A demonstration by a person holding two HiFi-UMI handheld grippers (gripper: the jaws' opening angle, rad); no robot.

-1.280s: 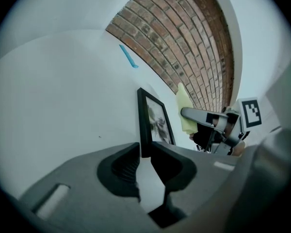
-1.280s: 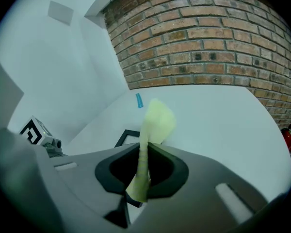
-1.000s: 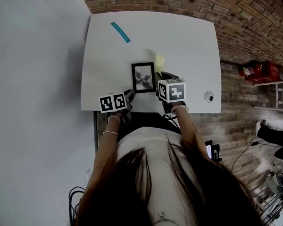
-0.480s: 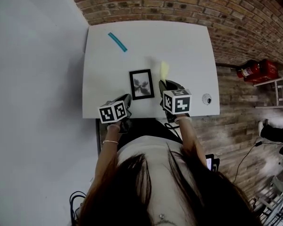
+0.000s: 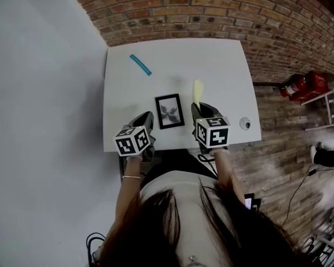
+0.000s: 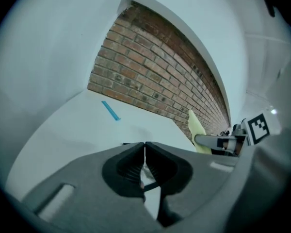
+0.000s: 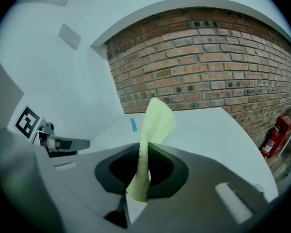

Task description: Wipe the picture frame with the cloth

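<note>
The picture frame (image 5: 170,111) lies flat on the table near the front edge. It's a thin black rectangle around a greyish black-and-white print, and it sits right between the two grippers with neither touching it. The cloth (image 7: 153,130) is a soft, pale yellow rag. It's pinched tight in the right gripper (image 7: 144,149), with a floppy fold poking out past the tips, just right of the frame and not on it. The left gripper (image 6: 145,144) has just been closing. Its ribbed black pads now meet at the tips with nothing between them. The table (image 5: 222,65) is smooth matte white with rounded corners, and a flat teal strip (image 5: 140,64) lies far back on it. Behind it is a red brick wall (image 5: 211,10), with a plain white wall on the left. To the right is a wood-plank floor with a red fire extinguisher (image 5: 298,84).
</note>
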